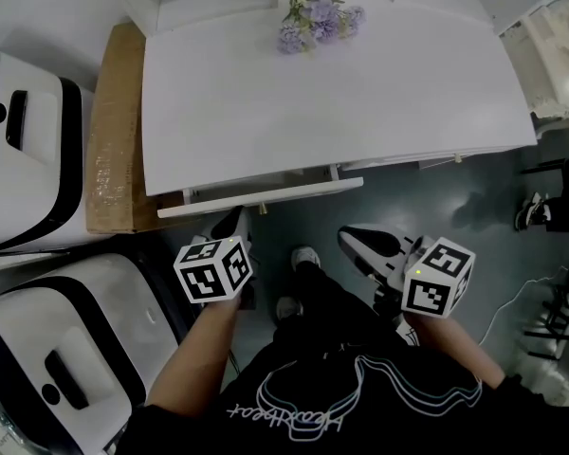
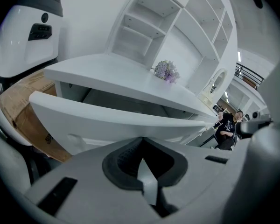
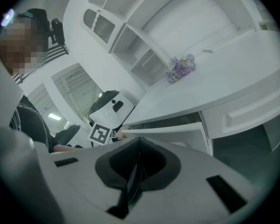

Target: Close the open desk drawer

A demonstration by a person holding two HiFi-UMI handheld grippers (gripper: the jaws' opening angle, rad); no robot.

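Nearest the camera, in the head view:
- Two forearms reach forward over a dark printed shirt, each carrying a claw topped by a marker cube.
- Left claw (image 1: pixel 235 218): jaws pressed together, nothing between them. Its own view confirms this, the dark pads meeting at the tip (image 2: pixel 141 139).
- Right claw (image 1: pixel 353 238): likewise closed and empty, pads meeting in its own view (image 3: pixel 139 139). It sits lower and to the right, over the dark floor (image 1: pixel 436 197).
- A pale shoe (image 1: pixel 305 256) shows between the two claws.

Just beyond:
- The drawer (image 1: pixel 261 195) stands part-way out from under the left half of the worktop (image 1: pixel 360 93), its white front panel tilted slightly across the frame.
- The left claw tip is just in front of the panel; I cannot tell whether it touches.
- In the left gripper view the drawer front (image 2: pixel 107 120) fills the space right ahead of the jaws. In the right gripper view it lies ahead and a little right (image 3: pixel 177 129).

To the left:
- A white machine (image 1: pixel 66 358) is close by the left arm, with a second white machine (image 1: pixel 28 150) behind it.
- A cardboard box (image 1: pixel 114 131) stands against the worktop's left end.

Farther:
- A bunch of lilac flowers (image 1: pixel 318 17) lies near the worktop's back edge.
- A white shelf unit (image 2: pixel 177 27) rises behind.
- A bystander (image 2: pixel 227 127) stands well off to the right.
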